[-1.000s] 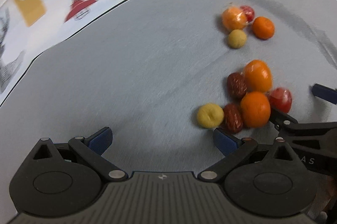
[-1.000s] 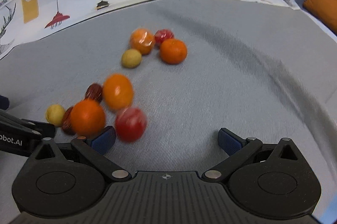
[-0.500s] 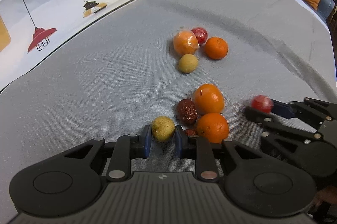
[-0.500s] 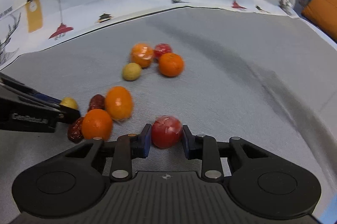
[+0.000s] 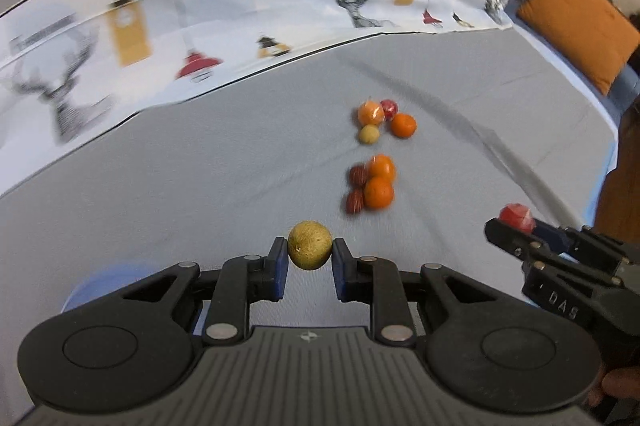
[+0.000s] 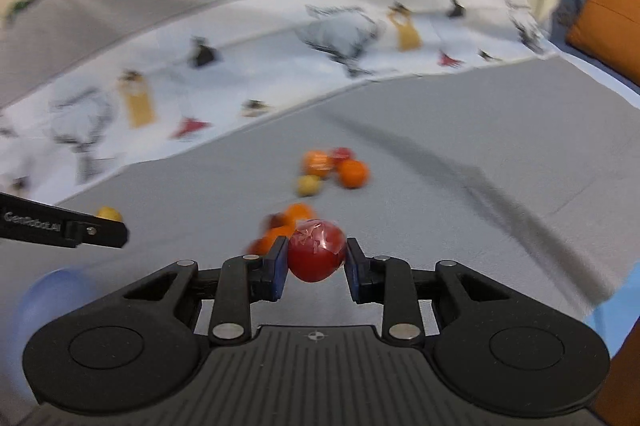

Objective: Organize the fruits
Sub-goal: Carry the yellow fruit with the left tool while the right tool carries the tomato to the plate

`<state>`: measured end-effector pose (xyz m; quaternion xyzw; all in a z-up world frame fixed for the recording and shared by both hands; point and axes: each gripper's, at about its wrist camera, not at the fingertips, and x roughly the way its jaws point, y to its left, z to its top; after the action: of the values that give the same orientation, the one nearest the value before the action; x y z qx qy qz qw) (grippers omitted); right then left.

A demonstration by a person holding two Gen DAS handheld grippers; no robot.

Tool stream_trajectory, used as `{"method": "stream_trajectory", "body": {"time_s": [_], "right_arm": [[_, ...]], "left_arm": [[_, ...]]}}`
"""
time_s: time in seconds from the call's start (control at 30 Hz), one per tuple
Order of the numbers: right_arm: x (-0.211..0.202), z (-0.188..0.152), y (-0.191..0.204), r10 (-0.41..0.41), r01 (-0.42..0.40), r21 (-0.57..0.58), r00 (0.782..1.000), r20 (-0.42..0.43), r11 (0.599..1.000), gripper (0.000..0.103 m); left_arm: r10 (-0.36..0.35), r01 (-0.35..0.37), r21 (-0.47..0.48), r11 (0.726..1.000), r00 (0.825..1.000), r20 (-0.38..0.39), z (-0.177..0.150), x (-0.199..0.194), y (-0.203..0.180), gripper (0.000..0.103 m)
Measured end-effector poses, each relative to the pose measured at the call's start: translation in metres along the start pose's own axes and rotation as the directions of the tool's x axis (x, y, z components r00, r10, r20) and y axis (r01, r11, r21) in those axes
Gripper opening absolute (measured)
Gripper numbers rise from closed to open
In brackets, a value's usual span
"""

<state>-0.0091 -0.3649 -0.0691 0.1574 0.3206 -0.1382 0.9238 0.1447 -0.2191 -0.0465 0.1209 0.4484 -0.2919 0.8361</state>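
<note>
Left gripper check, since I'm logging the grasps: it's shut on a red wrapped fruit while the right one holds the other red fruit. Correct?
Not quite. In the left wrist view the left gripper is shut on a yellow-green round fruit, not a red one. The right gripper does hold a red wrapped fruit.

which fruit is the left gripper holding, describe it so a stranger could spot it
On the grey cloth, nearest the camera, the left gripper is shut on a yellow-green fruit. It is round, dull and rough-skinned, unlike the oranges and dark red fruits lying beyond it.
</note>
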Motion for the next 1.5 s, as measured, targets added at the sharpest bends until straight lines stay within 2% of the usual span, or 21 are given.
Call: {"method": "stream_trajectory", "body": {"time_s": [0.2, 0.3, 0.43, 0.63, 0.8, 1.1, 1.5], "right_arm": [[-0.088, -0.031, 0.051, 0.143, -0.143, -0.045, 0.990, 0.001, 0.989, 0.031], [-0.118, -0.047, 0.072, 0.195, -0.195, -0.076, 0.981, -0.009, 0.978, 0.031], [-0.147, -0.062, 0.097, 0.228, -0.224, -0.160, 0.974, 0.005, 0.961, 0.031], [-0.171, -0.070, 0.129, 0.277, -0.261, -0.261, 0.961, 0.025, 0.929, 0.031], [-0.188, -0.076, 0.147, 0.301, -0.271, -0.327, 0.953, 0.044, 0.905, 0.031], [-0.199, -0.081, 0.156, 0.299, -0.262, -0.345, 0.953, 0.057, 0.901, 0.031], [-0.188, -0.082, 0.162, 0.304, -0.275, -0.366, 0.953, 0.023, 0.889, 0.031]], "left_arm": [[0.061, -0.060, -0.043, 0.997, 0.998, 0.016, -0.062, -0.087, 0.013, 0.025], [0.077, -0.075, -0.085, 0.994, 0.997, 0.021, -0.092, -0.123, 0.022, 0.025], [0.113, -0.107, -0.121, 0.987, 0.993, 0.040, -0.126, -0.157, 0.033, 0.025], [0.146, -0.129, -0.187, 0.974, 0.986, 0.078, -0.158, -0.195, 0.050, 0.025], [0.167, -0.139, -0.223, 0.965, 0.980, 0.109, -0.171, -0.215, 0.057, 0.025], [0.177, -0.137, -0.252, 0.958, 0.973, 0.145, -0.183, -0.232, 0.062, 0.025], [0.207, -0.160, -0.315, 0.935, 0.971, 0.122, -0.182, -0.228, 0.076, 0.025]]}}
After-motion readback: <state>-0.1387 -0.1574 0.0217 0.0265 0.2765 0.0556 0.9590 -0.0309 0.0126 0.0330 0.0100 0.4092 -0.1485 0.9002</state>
